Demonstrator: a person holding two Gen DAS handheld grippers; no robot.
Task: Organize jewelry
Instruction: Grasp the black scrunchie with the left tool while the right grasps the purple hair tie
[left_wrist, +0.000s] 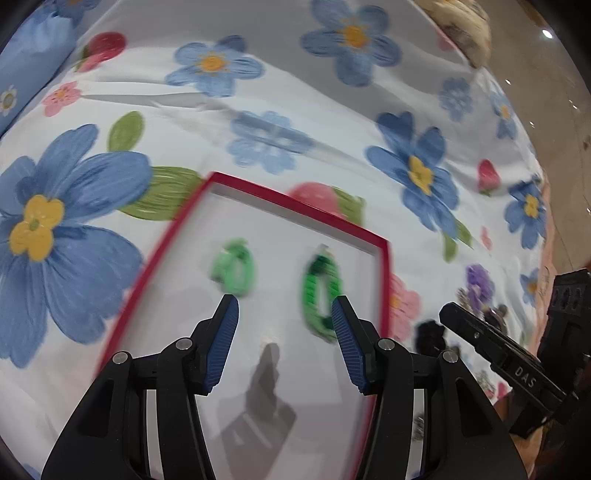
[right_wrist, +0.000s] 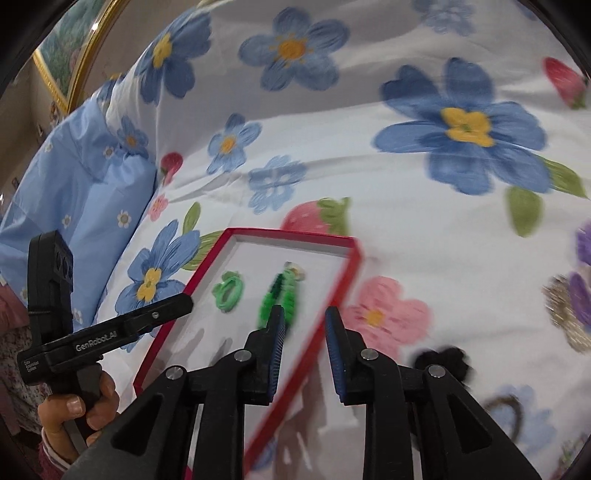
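Jewelry is seen lying inside a shallow red-rimmed white tray (left_wrist: 295, 201) that rests on a white bedcover printed with blue flowers (left_wrist: 332, 122). A pale green looped ring-like piece (left_wrist: 233, 266) is placed toward the tray's left, and a darker green beaded loop (left_wrist: 320, 291) is placed toward its right, the two kept apart. In the left wrist view, the left gripper (left_wrist: 285, 304) is held above the tray with its blue-padded jaws spread moderately wide and nothing between them; the pale piece lies just beyond its left fingertip and the darker loop beside its right fingertip. In the right wrist view, the right gripper (right_wrist: 306, 318) is held over the tray's right rim, jaws parted narrowly and empty, with the darker loop just ahead of its left finger. A black fuzzy item (right_wrist: 441, 360) is seen on the cover outside the tray, beside the right finger. Blur keeps finer details from being told.
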